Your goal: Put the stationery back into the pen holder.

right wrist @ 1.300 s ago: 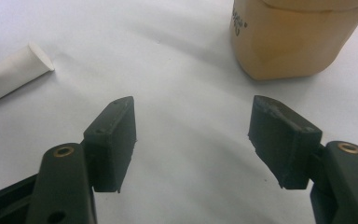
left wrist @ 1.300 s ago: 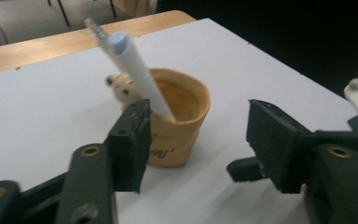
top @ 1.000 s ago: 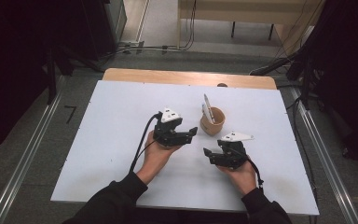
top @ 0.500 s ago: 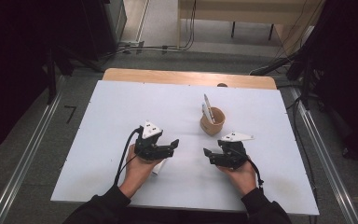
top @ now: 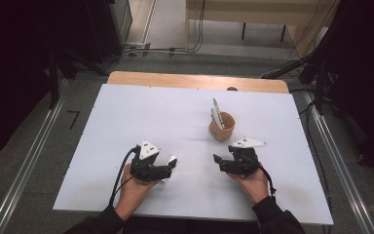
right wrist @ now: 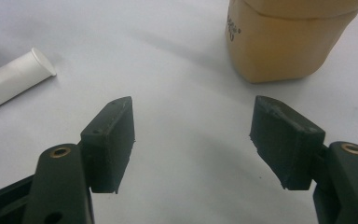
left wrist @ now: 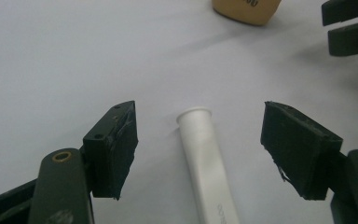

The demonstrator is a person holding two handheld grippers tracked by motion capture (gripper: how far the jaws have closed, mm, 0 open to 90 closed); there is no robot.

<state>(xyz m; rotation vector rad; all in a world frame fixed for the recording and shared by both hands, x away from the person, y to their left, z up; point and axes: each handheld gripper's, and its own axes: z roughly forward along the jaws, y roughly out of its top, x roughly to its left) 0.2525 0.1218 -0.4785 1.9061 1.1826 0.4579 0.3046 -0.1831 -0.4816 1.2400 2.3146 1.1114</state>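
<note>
Closing on the white tube (left wrist: 205,161) cleanly calls for lowering the left gripper (left wrist: 198,149) until both pads flank the tube's body, then squeezing across its width, not along it. That gripper's jaws have just been opening and now stand spread wide, with the tube lying between them on the table (top: 141,117), touched by neither pad. A grip behind the capped end looks safest, since the flattened rear part may slip or fold.

The tube lies flat near the table's front edge, left of the middle, just ahead of the left hand (top: 134,187). In the high view its white cap shows at (top: 172,160), so its long axis seems to run from the hand toward the far right corner, cap end leading toward the tan cup (top: 222,127).

The right gripper (top: 221,161) hovers near the front edge on the right, its jaws spread and holding nothing, the cup just beyond them.
</note>
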